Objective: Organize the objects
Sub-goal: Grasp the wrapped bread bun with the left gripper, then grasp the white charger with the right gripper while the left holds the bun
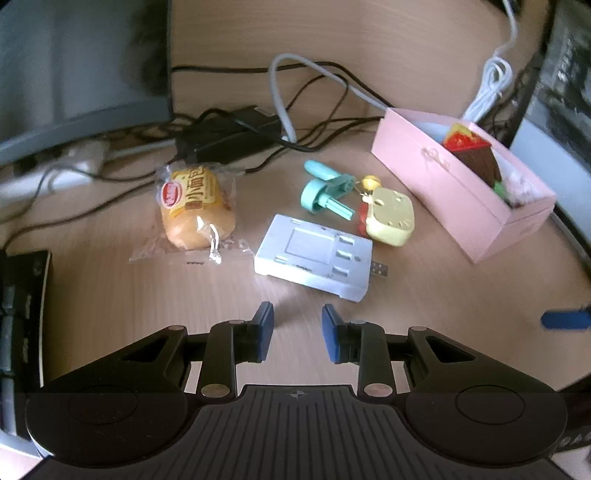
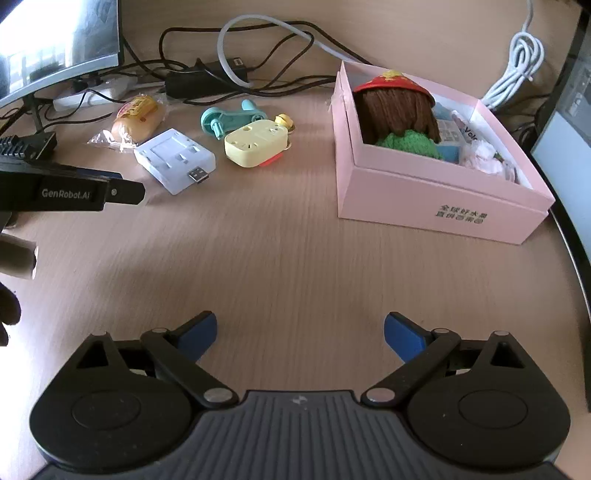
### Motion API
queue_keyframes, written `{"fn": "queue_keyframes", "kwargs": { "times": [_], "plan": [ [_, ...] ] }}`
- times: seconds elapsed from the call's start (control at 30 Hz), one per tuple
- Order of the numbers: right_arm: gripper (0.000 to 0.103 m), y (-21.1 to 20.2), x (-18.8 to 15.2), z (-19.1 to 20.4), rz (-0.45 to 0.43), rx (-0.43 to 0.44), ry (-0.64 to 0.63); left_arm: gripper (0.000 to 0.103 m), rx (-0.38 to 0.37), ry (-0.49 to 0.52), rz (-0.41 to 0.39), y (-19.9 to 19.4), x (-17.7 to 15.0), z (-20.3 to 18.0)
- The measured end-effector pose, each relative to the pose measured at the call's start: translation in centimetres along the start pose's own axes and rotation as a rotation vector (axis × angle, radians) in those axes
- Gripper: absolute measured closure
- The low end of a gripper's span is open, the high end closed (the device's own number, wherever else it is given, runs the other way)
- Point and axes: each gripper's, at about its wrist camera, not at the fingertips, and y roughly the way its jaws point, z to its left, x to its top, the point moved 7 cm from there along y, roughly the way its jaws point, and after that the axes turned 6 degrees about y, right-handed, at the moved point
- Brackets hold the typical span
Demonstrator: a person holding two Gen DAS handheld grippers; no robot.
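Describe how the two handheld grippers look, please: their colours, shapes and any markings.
Both look alike. The left gripper and right gripper each have blue rectangular pads on black linkage arms with silver pivot pins, round black housings either side, and a dark grey ribbed centre plate bearing a small round mark. Seen from the side, the left gripper's black finger carries white "GenRobot.AI" lettering.

A curved monitor [image 2: 55, 37] fills the upper left of the frame; black cables [image 2: 258, 33] and a coiled white cable [image 2: 517, 70] cross the tabletop [image 2: 277, 240] behind.

Wooden desk [image 2: 280, 243]: pink box [image 2: 436, 199], wrapped bun [image 1: 197, 206], white adapter [image 1: 314, 256], yellow toy [image 1: 391, 216], teal crank [image 1: 328, 190], cables [image 1: 314, 92].
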Motion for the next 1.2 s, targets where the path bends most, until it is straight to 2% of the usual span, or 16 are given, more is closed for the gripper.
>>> {"fn": "queue_keyframes", "kwargs": {
  "times": [0.07,0.13,0.2,0.37,0.4,0.5,0.57,0.77,0.87,0.97,1.07,1.2],
  "plan": [
    [0.005,-0.4,0.0,0.1,-0.012,0.0,-0.003,0.071,0.003,-0.097,-0.071,-1.3,1.0,1.3],
    [0.005,-0.9,0.0,0.2,-0.028,0.001,-0.009,0.071,0.071,-0.139,-0.16,-2.6,2.6,2.6],
    [0.005,-1.3,-0.1,0.3,-0.037,0.004,-0.012,0.071,0.105,-0.168,-0.197,-2.6,4.2,3.9],
    [0.005,-2.0,-0.6,0.2,-0.047,-0.006,-0.005,0.071,0.177,-0.184,-0.115,0.8,6.3,6.6],
    [0.005,-2.1,-0.8,0.1,-0.047,-0.006,-0.002,0.068,0.186,-0.181,-0.096,1.5,6.4,6.9],
    [0.005,-2.6,-1.2,-0.4,-0.046,-0.013,0.004,0.049,0.196,-0.137,-0.092,2.9,6.7,7.3],
    [0.005,-2.7,-1.5,-0.7,-0.039,-0.018,0.012,0.045,0.19,-0.133,-0.079,3.5,6.7,7.3],
    [0.005,-3.4,-1.9,-1.4,-0.046,-0.033,0.026,0.044,0.178,-0.149,-0.073,4.0,7.1,7.5],
    [0.005,-3.8,-1.7,-1.3,-0.06,-0.032,0.013,0.045,0.183,-0.121,-0.071,4.0,6.9,7.3],
    [0.005,-4.4,-0.7,-0.7,-0.105,-0.029,-0.032,0.049,0.167,-0.128,-0.045,3.2,6.3,6.7],
    [0.005,-5.2,1.6,0.2,-0.181,0.003,-0.066,0.05,0.123,-0.156,-0.039,1.3,4.1,5.7],
    [0.006,-5.2,5.3,1.8,-0.272,0.071,-0.119,0.051,0.107,-0.178,-0.027,-2.2,0.0,3.6]
  ]
}}
